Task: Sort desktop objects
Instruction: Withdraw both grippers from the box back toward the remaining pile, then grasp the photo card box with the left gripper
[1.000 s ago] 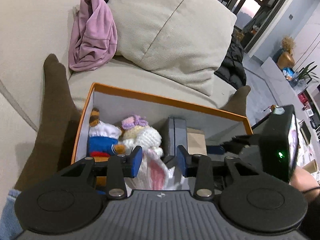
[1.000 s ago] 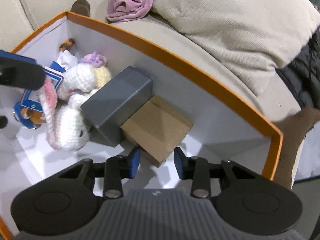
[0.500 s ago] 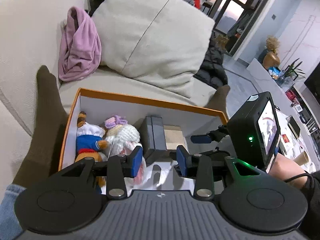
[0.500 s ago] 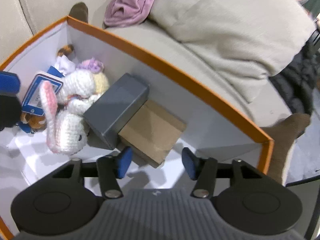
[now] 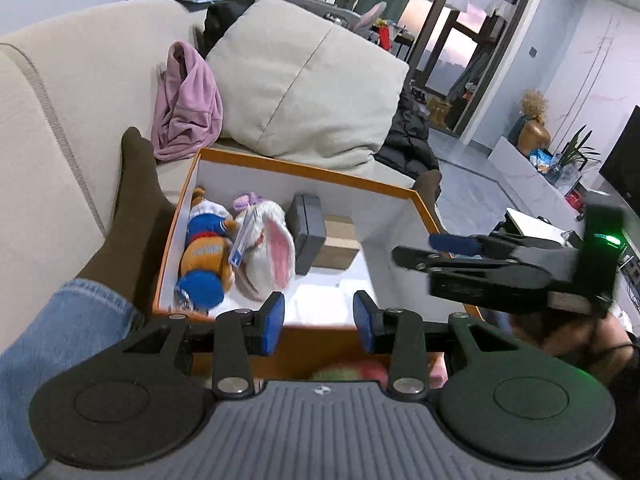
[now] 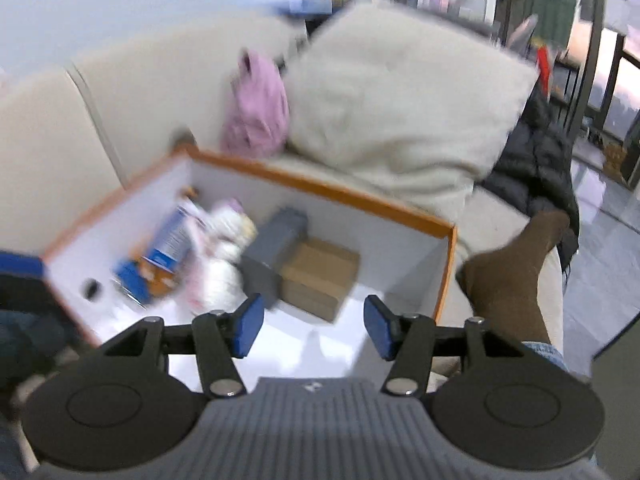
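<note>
An orange-rimmed box with white walls sits on the sofa. Inside, from left to right, lie a blue and orange plush, a white bunny, a dark grey case and a small cardboard box. My left gripper hovers open over the box's near edge with nothing between its pads. My right gripper is open and empty above the box's near right part. In the left wrist view the right gripper shows from the side. The right wrist view is blurred, but the case and the cardboard box show.
A pink garment and a large beige cushion lie behind the box, with a black jacket to the right. The person's brown-socked feet flank the box at left and right. A green and pink thing shows below the box's near wall.
Both grippers have drawn back and risen out of the box, so more of the room shows. The right gripper's jaws have spread wider. The things in the box have not moved.
</note>
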`<move>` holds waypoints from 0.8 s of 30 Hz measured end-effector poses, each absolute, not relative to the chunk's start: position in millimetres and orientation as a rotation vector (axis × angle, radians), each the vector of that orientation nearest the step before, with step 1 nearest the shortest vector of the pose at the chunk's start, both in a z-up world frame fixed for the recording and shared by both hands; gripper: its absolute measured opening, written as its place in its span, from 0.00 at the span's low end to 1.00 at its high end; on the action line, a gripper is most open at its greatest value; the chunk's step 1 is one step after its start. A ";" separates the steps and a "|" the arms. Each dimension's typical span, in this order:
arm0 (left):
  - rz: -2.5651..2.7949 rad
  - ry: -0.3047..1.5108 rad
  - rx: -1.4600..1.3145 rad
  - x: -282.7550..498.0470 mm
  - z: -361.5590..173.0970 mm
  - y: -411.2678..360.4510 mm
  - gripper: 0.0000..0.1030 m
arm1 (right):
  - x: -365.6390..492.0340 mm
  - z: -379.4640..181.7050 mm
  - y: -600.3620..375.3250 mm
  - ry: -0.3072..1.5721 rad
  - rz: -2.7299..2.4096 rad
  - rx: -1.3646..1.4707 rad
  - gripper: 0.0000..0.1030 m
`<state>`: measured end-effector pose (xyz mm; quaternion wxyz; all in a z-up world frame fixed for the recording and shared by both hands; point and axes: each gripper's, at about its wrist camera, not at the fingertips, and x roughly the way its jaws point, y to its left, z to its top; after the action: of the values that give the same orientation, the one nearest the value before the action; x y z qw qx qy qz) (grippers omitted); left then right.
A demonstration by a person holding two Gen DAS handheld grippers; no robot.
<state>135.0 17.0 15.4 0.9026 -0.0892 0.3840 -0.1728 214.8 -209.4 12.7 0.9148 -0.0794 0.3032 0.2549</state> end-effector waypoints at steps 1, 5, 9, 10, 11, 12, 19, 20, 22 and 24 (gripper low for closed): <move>-0.359 0.793 -0.182 129.1 14.4 16.6 0.41 | 199.6 15.6 -212.7 0.593 0.535 -0.160 0.56; -0.392 0.827 -0.176 106.4 6.3 11.1 0.41 | 158.0 12.6 -222.9 0.581 0.552 -0.136 0.56; -0.416 0.864 -0.127 86.5 -5.3 2.2 0.41 | 124.9 -0.4 -235.3 0.630 0.509 -0.127 0.56; -0.419 0.867 -0.114 81.1 -7.9 1.4 0.41 | 119.5 -2.9 -237.1 0.646 0.501 -0.132 0.56; -0.422 0.872 -0.106 77.0 -10.2 1.1 0.41 | 114.8 -6.3 -239.7 0.667 0.492 -0.134 0.56; -0.426 0.878 -0.107 73.6 -12.3 1.7 0.41 | 110.0 -9.8 -242.9 0.691 0.481 -0.133 0.56; -0.425 0.928 -0.086 54.1 -28.6 8.1 0.41 | 83.0 -38.5 -268.1 0.865 0.411 -0.089 0.56; -0.431 0.944 -0.084 52.6 -32.2 8.2 0.41 | 81.1 -40.9 -269.6 0.877 0.409 -0.082 0.56; -0.442 0.975 -0.087 49.4 -39.1 7.4 0.42 | 75.6 -46.0 -272.7 0.893 0.411 -0.068 0.56; -0.448 1.003 -0.105 50.2 -46.4 7.1 0.44 | 73.4 -49.4 -272.4 0.907 0.423 -0.059 0.54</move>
<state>50.2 7.1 -46.4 0.8517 -0.0500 0.4762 -0.2127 73.4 -272.4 -49.4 0.8770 -0.0284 0.4345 0.2029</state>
